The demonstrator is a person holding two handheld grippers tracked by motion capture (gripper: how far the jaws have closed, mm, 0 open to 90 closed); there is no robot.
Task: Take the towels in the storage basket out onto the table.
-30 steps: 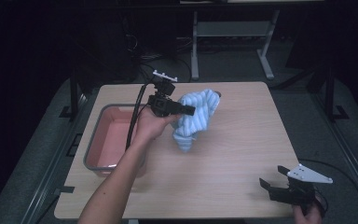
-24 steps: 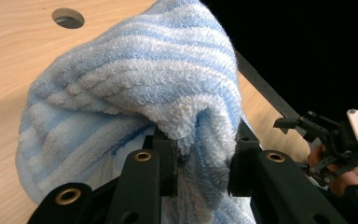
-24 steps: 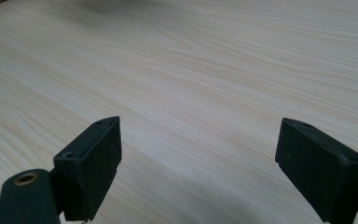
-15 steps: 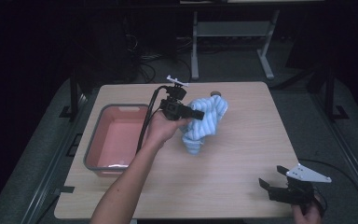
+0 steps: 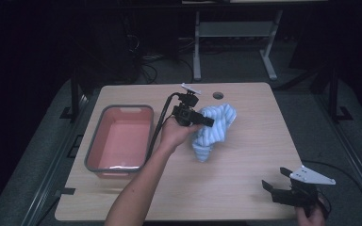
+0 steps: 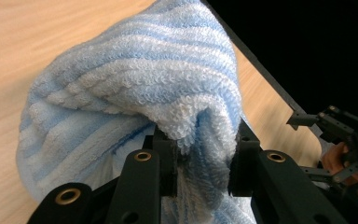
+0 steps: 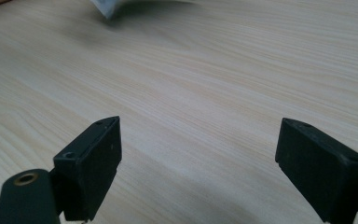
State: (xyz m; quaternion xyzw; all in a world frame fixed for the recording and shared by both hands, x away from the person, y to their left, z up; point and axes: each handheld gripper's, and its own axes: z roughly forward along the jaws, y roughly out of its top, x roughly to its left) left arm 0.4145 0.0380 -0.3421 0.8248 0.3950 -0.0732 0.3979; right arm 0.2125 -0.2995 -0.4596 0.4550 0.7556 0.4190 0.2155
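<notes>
We have the blue striped towel (image 5: 214,129) off the surface (image 5: 245,188), bunched near the middle of the high view, just right of the pink tub (image 5: 120,141). The left hand-held gripper (image 5: 206,122) is clamped on a fold of it; setting it down is left, we judge. The left gripper view shows the terry pinched between the pads. The right hand-held gripper (image 7: 198,163) rests spread wide, holding nothing, at lower right.

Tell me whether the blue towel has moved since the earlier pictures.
Yes. The blue towel, clamped in the left hand-held gripper, has shifted rightward across the table, farther from the pink tub, in the high view.
</notes>
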